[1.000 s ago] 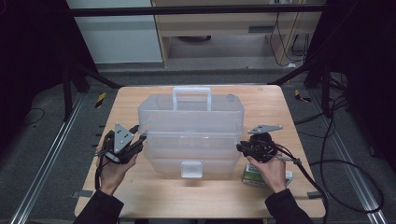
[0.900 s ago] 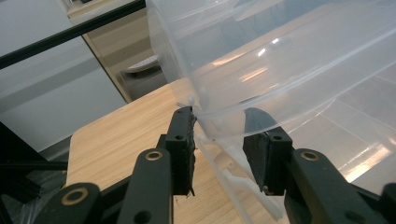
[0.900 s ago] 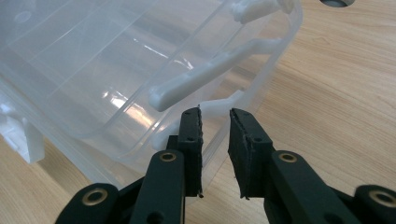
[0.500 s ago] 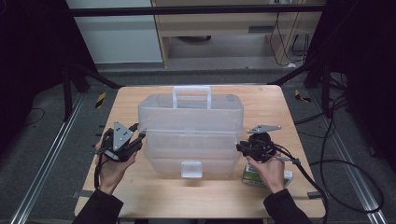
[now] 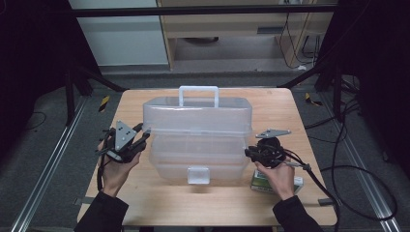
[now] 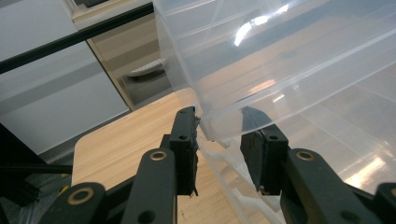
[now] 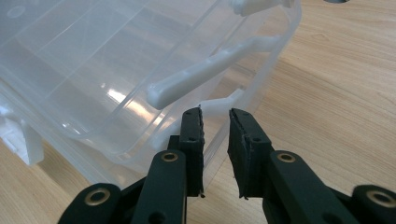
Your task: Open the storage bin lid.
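The clear plastic box (image 5: 198, 137) sits mid-table, the left gripper (image 6: 219, 128) part-open astride its corner rim and the right gripper (image 7: 215, 116) slightly parted, empty, at the opposite end's hinge arm, seemingly to lift the lid evenly.

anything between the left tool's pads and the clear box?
Nothing. In the left gripper view the left tool stands open with the clear box lid corner between its pads.
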`<act>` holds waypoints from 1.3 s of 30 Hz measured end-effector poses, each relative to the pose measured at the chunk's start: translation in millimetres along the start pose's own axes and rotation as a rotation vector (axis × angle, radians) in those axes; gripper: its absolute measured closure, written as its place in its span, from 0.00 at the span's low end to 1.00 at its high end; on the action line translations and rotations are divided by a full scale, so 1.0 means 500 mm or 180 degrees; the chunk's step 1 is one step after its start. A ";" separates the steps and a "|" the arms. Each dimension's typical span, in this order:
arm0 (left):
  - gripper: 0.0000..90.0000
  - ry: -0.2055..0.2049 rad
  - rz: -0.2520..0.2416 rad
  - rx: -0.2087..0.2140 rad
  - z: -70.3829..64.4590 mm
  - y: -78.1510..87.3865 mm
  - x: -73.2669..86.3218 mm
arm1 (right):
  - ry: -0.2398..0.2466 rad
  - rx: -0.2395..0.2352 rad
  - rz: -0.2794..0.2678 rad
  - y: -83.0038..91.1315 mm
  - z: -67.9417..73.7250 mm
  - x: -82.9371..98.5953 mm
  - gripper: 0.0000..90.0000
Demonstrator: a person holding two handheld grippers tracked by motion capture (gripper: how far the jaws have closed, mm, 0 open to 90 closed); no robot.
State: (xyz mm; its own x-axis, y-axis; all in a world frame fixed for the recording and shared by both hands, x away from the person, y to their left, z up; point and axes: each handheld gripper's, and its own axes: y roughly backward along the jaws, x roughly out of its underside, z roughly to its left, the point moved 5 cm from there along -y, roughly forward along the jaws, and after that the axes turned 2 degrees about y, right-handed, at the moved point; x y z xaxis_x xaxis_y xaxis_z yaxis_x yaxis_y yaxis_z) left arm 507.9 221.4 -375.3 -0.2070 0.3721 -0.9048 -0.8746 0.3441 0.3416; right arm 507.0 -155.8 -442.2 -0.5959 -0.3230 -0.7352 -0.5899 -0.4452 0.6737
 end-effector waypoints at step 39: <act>0.75 0.0009 -0.0090 -0.0056 0.015 -0.018 -0.026 | 0.0032 0.0005 -0.0017 0.000 -0.002 0.001 0.84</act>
State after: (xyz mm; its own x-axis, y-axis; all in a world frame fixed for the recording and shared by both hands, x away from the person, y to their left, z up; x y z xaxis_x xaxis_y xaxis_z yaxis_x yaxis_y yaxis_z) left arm 521.8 219.7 -364.9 -0.1832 0.3601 -0.9148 -0.8877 0.3393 0.3113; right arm 507.3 -156.7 -442.5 -0.5872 -0.3289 -0.7396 -0.5940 -0.4457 0.6698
